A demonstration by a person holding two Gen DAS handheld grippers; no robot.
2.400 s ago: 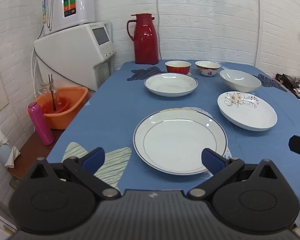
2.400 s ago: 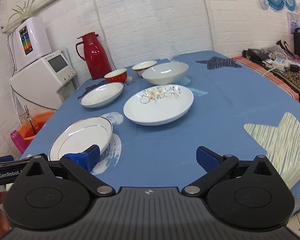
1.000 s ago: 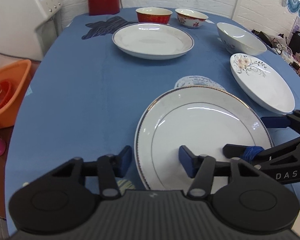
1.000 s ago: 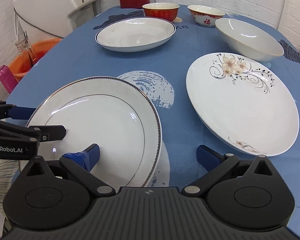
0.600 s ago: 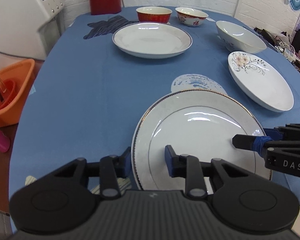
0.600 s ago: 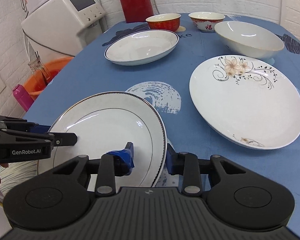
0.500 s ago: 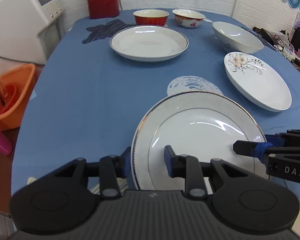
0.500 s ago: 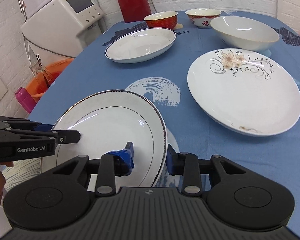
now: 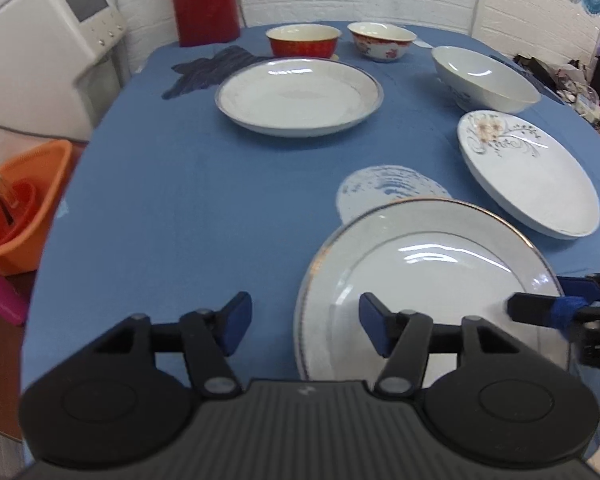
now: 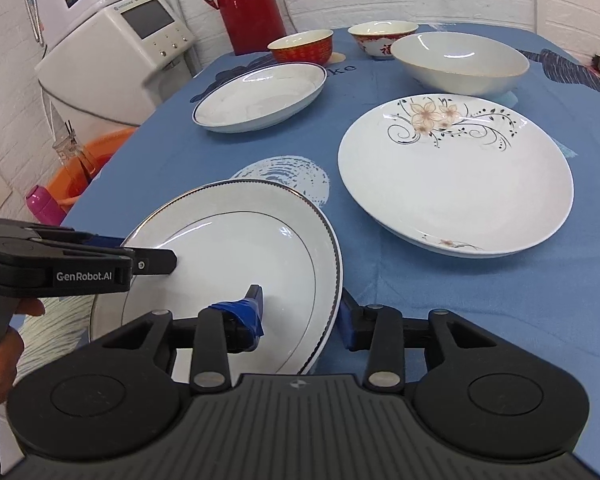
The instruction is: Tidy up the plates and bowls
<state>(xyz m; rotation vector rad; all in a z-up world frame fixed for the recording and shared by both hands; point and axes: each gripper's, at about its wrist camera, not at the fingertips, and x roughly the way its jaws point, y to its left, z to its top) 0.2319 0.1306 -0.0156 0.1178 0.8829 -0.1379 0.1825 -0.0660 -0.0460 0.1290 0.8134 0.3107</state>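
Pinches the gold-rimmed plate [image 10: 228, 248] by its right rim with the right gripper [image 10: 302, 312], jaws narrow on the edge, likely to carry it one-handed; keeps the plate tilted at the near end of the blue table [image 9: 204, 200], close to the flowered plate [image 10: 456, 184], a probable stacking spot; leaves the left gripper [image 9: 305, 324] spread wide astride the plate's left rim, clamping nothing; hides the plate's near edge behind both gripper bodies; cannot tell whether the plate touches the cloth.
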